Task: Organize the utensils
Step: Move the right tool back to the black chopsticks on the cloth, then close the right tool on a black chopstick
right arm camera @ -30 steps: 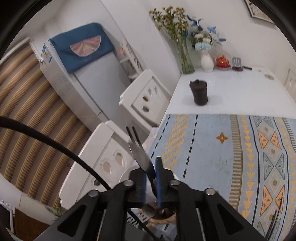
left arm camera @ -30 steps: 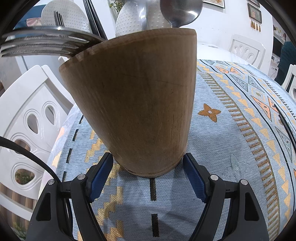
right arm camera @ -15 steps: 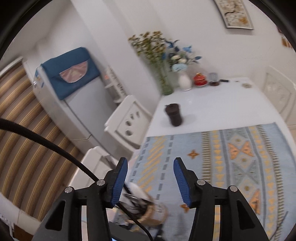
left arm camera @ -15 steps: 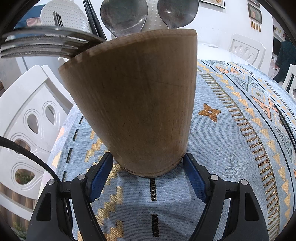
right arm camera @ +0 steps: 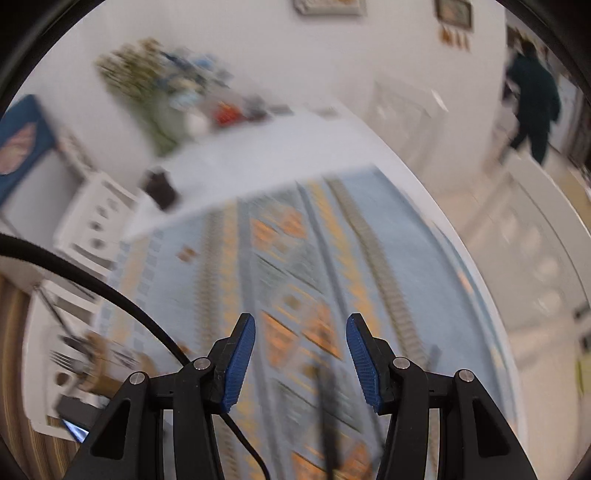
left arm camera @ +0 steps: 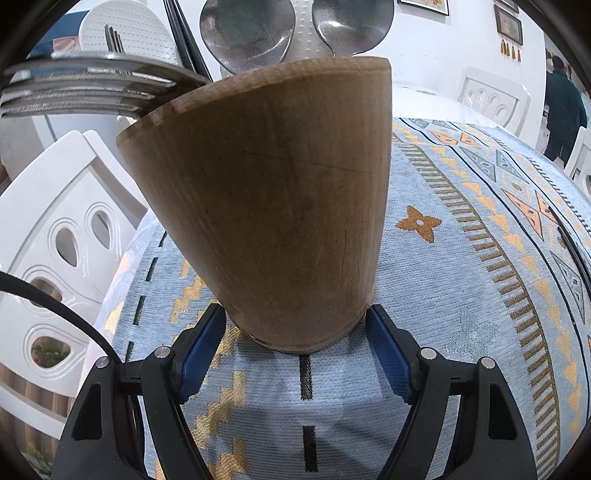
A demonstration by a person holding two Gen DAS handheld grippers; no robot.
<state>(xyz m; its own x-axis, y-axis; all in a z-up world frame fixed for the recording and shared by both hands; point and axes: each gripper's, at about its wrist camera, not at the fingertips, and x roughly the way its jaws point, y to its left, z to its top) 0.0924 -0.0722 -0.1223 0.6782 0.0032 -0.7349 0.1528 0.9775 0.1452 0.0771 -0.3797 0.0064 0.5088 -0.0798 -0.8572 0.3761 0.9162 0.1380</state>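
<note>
A wooden utensil holder [left arm camera: 280,206] stands on the patterned blue tablecloth [left arm camera: 461,295], and my left gripper [left arm camera: 295,350] is shut on its base, one blue pad against each side. Two metal spoons [left arm camera: 247,33], forks [left arm camera: 92,85], black chopsticks [left arm camera: 181,33] and a white perforated spatula [left arm camera: 129,33] stick out of it. In the blurred right wrist view, my right gripper [right arm camera: 300,358] hangs open over the cloth with nothing between its pads. The holder [right arm camera: 99,373] lies at its lower left. A thin dark utensil [right arm camera: 328,424] lies on the cloth below the pads.
White chairs [left arm camera: 55,240] stand at the table's left edge. A dark jar [right arm camera: 160,186] and a vase of flowers [right arm camera: 159,92] sit on the bare white far end of the table. A person in dark clothes [right arm camera: 535,99] stands at the far right.
My right gripper let go of a spoon into the holder, opened, and swung right over the cloth. A second spoon now shows above the holder's rim. The left gripper kept still.
</note>
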